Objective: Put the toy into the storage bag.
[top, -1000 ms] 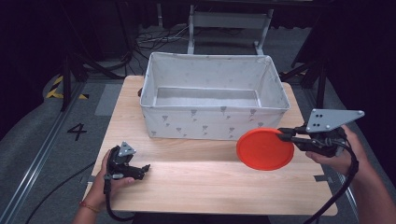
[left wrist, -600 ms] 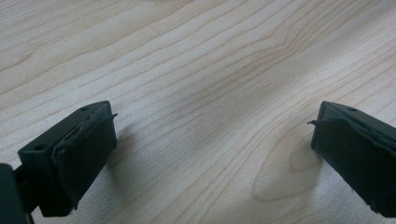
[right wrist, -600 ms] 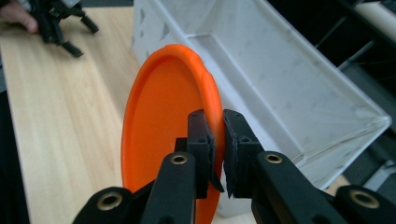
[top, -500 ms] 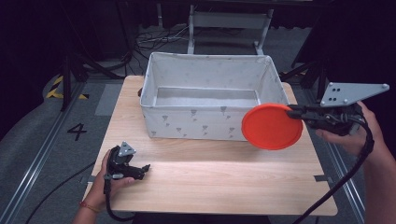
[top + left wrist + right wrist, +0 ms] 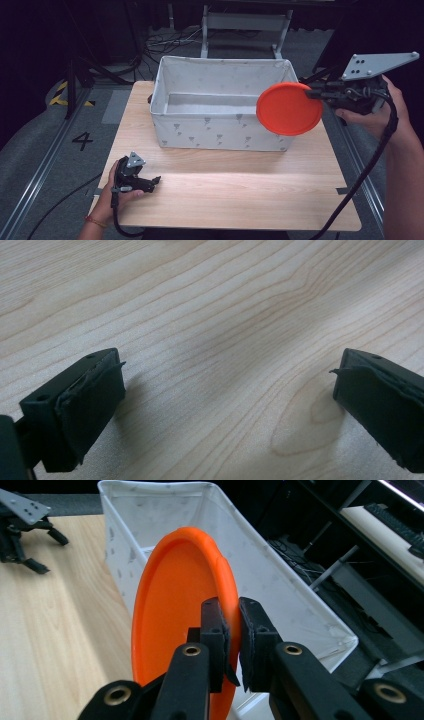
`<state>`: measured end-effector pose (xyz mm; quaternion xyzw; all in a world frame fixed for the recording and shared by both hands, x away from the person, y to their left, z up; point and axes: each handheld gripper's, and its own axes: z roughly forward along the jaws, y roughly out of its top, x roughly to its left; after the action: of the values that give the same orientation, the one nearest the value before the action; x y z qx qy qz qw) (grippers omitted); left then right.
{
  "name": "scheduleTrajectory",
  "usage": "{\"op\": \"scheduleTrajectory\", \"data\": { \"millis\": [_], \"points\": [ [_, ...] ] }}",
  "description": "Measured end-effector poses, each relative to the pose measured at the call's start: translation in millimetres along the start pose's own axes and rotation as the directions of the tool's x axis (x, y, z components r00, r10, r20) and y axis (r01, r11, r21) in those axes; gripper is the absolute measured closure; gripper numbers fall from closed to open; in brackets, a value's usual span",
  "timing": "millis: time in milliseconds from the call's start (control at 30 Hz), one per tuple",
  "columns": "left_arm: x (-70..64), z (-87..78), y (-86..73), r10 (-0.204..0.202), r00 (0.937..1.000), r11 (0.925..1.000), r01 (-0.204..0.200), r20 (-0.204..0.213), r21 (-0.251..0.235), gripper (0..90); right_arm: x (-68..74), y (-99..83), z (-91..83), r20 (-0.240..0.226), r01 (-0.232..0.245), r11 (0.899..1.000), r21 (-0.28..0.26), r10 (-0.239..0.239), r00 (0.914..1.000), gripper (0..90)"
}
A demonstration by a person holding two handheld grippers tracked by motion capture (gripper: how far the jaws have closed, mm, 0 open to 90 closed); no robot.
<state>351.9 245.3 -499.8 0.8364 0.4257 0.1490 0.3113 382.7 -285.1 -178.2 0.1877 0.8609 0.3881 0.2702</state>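
1. Orange plate [image 5: 289, 109]: held in the air on edge at the right front corner of the white fabric bin [image 5: 220, 127], clear of the table [image 5: 240, 200]
2. Handling, as a judgement: looks like thin, stiff plastic, light and smooth, so apt to slip or pivot; the raised rim is the place to pinch, as it is now
3. Right gripper [image 5: 232, 645]: jaws pressed together on the plate's rim, one either side
4. Left gripper [image 5: 136, 179]: rests on the wood at the near left, jaws spread wide with nothing between them
5. Bin interior appears empty from above
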Motion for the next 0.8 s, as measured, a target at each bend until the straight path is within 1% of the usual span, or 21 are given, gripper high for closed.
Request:
{"op": "scheduleTrajectory", "data": {
  "millis": [133, 267, 400, 500, 567, 667, 700, 733, 767, 800],
  "points": [
    [-0.1, 0.0, 0.0, -0.002, 1.0, 1.0, 0.002, 0.0, 0.0, 0.5, -10.6, 7.0, 6.9, 0.015, 0.002, 1.0, -0.009, -0.002, 0.9999, 82.4],
    [0.0, 0.1, 0.0, -0.001, 1.0, 1.0, 0.001, 0.0, -0.001, 0.5, -22.3, 12.2, 15.3, 0.034, -0.01, 1.0, -0.013, 0.011, 0.9994, 82.4],
    [-0.2, 0.0, -0.1, -0.002, 1.0, 1.0, 0.002, 0.0, -0.001, 0.5, -34.1, 11.2, 26.2, 0.047, -0.03, 0.999, -0.02, 0.031, 0.9984, 82.4],
    [-0.2, 0.0, 0.0, -0.003, 1.0, 1.0, 0.003, -0.001, 0.0, 0.5, -44.4, 7.6, 37.9, 0.059, -0.052, 0.999, -0.004, 0.052, 0.9969, 82.4],
    [-0.2, 0.0, 0.0, -0.004, 1.0, 1.0, 0.004, 0.0, 0.0, 0.5, -50.1, 5.6, 46.0, 0.074, -0.056, 0.998, 0.009, 0.056, 0.9957, 82.4],
    [0.0, -0.1, 0.0, -0.002, 1.0, 1.0, 0.002, 0.0, 0.0, 0.5, -56.3, 3.5, 56.7, 0.081, -0.058, 0.998, 0.021, 0.056, 0.9952, 82.4],
    [0.0, -0.1, 0.0, -0.002, 1.0, 1.0, 0.002, 0.0, 0.0, 0.5, -56.3, 3.5, 56.7, 0.081, -0.058, 0.998, 0.021, 0.056, 0.9952, 82.4],
    [0.1, 0.0, 0.0, -0.002, 1.0, 1.0, 0.002, 0.002, 0.0, 0.6, -59.9, 1.3, 65.6, 0.074, -0.059, 0.998, 0.025, 0.057, 0.9956, 82.4],
    [0.0, 0.0, 0.0, -0.002, 1.0, 1.0, 0.002, 0.002, 0.0, 0.6, -59.9, 1.3, 65.6, 0.074, -0.059, 0.998, 0.025, 0.057, 0.9956, 82.4],
    [0.0, 0.0, 0.0, -0.002, 1.0, 1.0, 0.002, 0.002, 0.0, 0.5, -61.5, -0.8, 73.6, 0.073, -0.054, 0.998, 0.04, 0.051, 0.996, 82.4]
  ]
}}
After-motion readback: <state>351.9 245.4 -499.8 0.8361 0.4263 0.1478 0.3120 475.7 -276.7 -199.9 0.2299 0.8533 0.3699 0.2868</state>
